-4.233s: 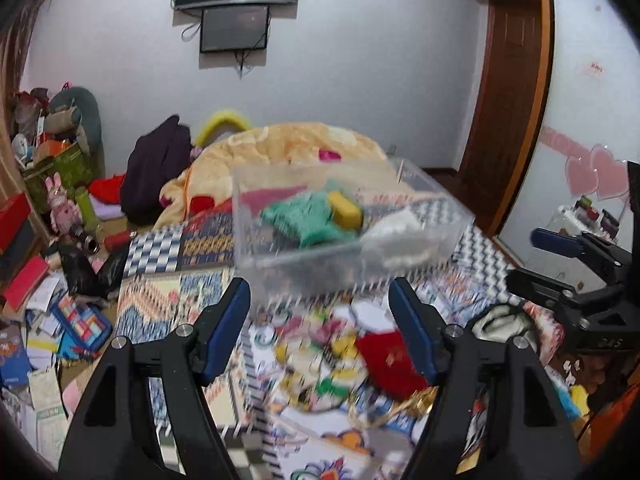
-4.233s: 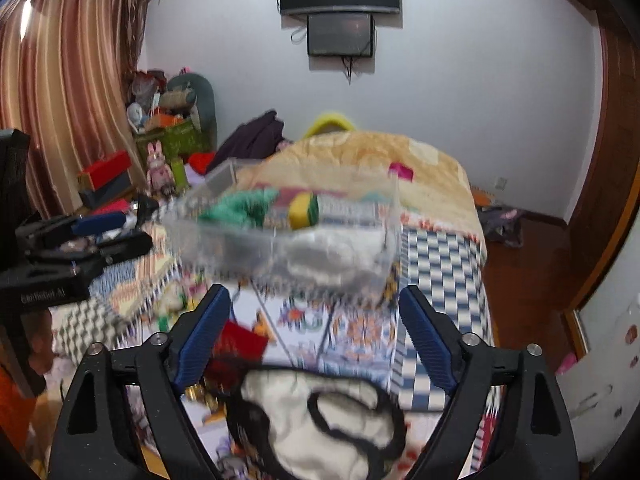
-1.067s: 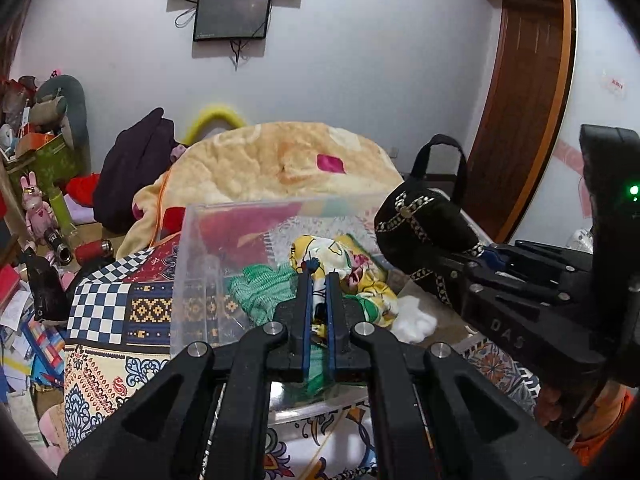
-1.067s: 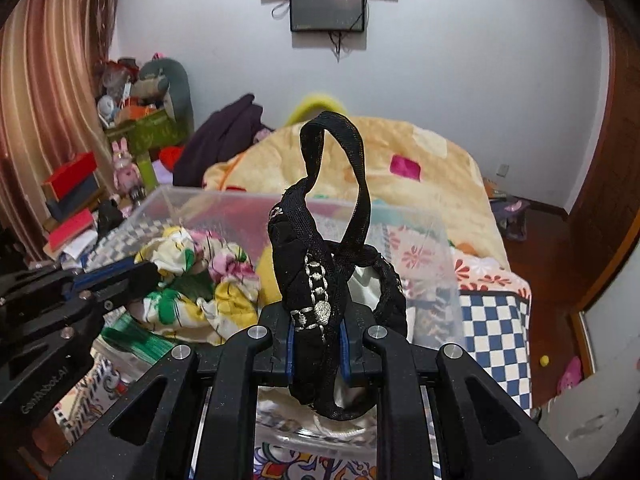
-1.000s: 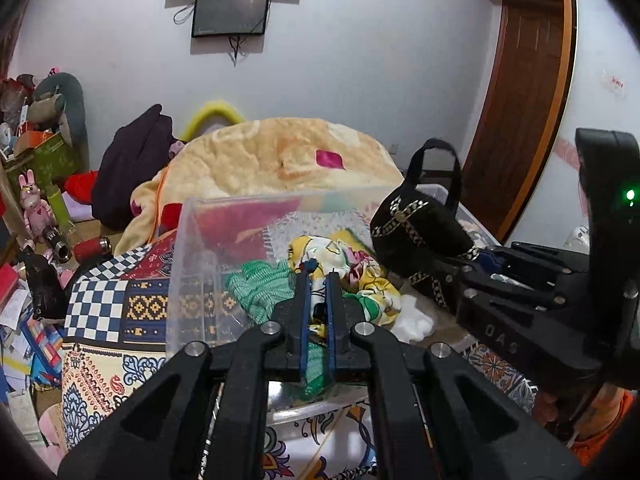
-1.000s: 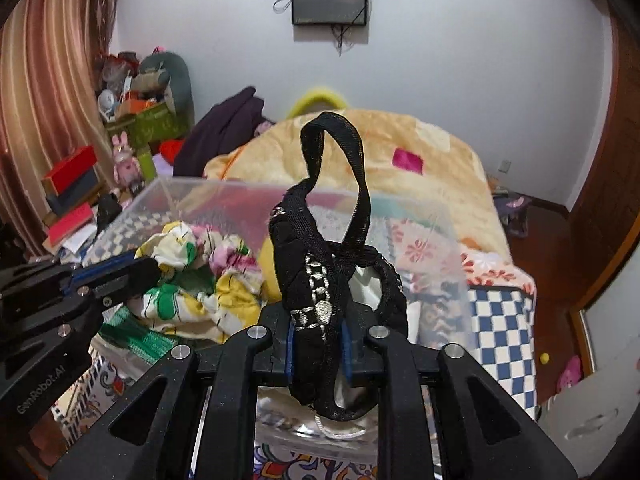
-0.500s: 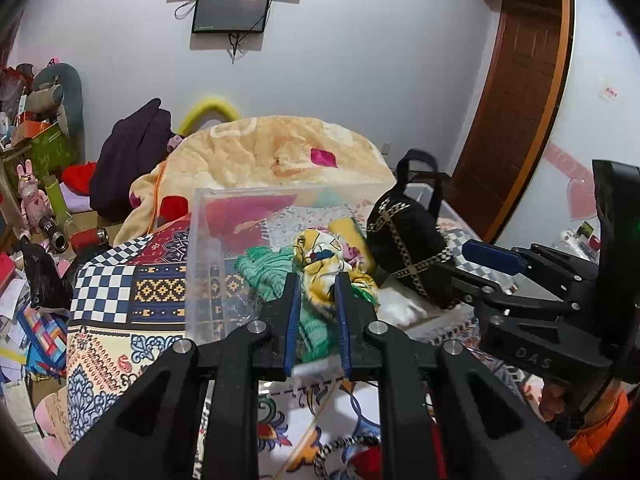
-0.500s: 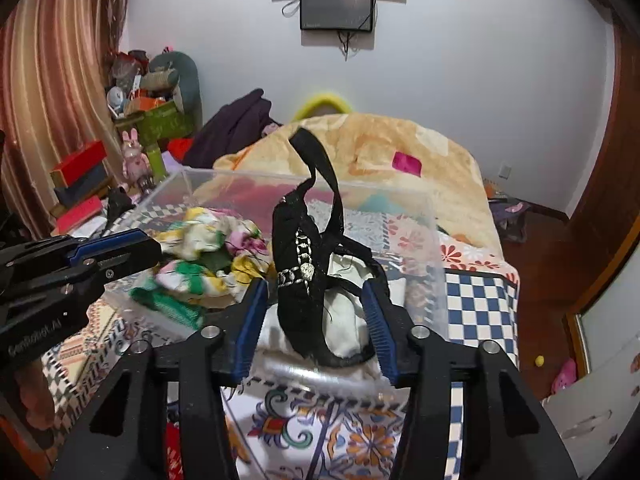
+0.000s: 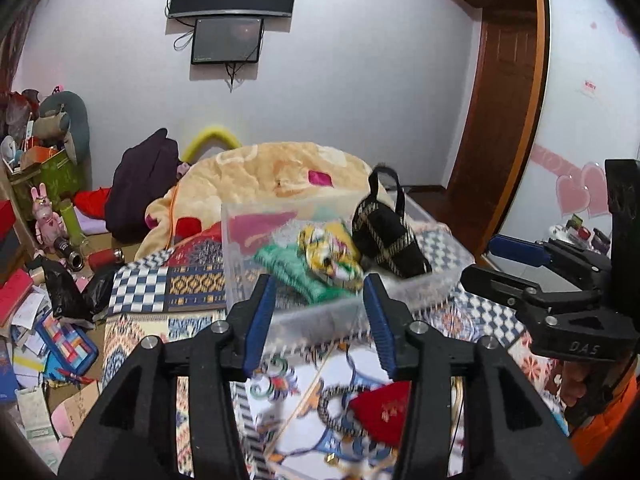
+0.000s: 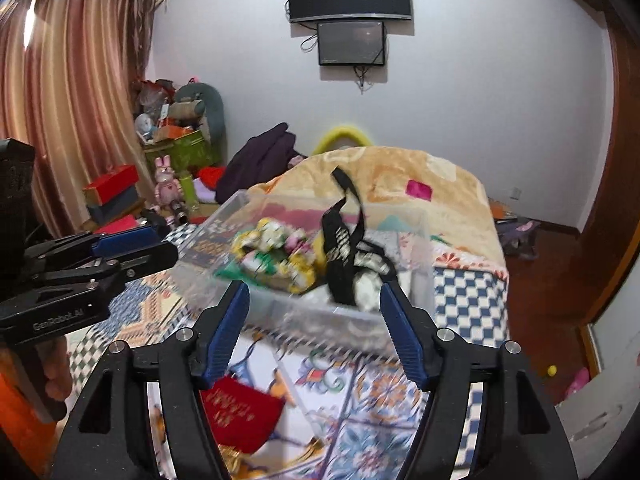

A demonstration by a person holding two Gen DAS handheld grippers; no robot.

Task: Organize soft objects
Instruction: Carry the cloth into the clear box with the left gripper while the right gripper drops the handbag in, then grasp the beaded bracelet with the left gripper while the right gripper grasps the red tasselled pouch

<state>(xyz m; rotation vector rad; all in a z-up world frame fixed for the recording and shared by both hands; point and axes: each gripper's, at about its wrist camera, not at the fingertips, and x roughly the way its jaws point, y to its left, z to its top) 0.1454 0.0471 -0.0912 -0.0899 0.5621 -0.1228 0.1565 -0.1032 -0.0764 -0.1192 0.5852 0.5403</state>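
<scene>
A clear plastic bin point(image 9: 440, 280) point(image 10: 420, 264) stands on the patterned bed. In it lie a yellow floral cloth point(image 9: 326, 252) point(image 10: 276, 248), a green knit piece point(image 9: 288, 266) and a black bag with a strap point(image 9: 386, 236) point(image 10: 344, 252). My left gripper point(image 9: 320, 320) is open and empty, just in front of the bin. My right gripper point(image 10: 316, 328) is open and empty, also short of the bin; it shows in the left wrist view point(image 9: 516, 264) too. A red pouch point(image 9: 380, 412) point(image 10: 236, 412) lies on the bed below both grippers.
A beige blanket point(image 9: 280, 176) is heaped behind the bin. A dark garment point(image 9: 140, 184) lies at the back left. Boxes, papers and toys point(image 9: 44, 320) clutter the floor at left. A wooden door point(image 9: 500, 120) stands at right.
Both grippers have opened and pulled back from the bin. The floral cloth and the black bag were let go and now rest in the bin.
</scene>
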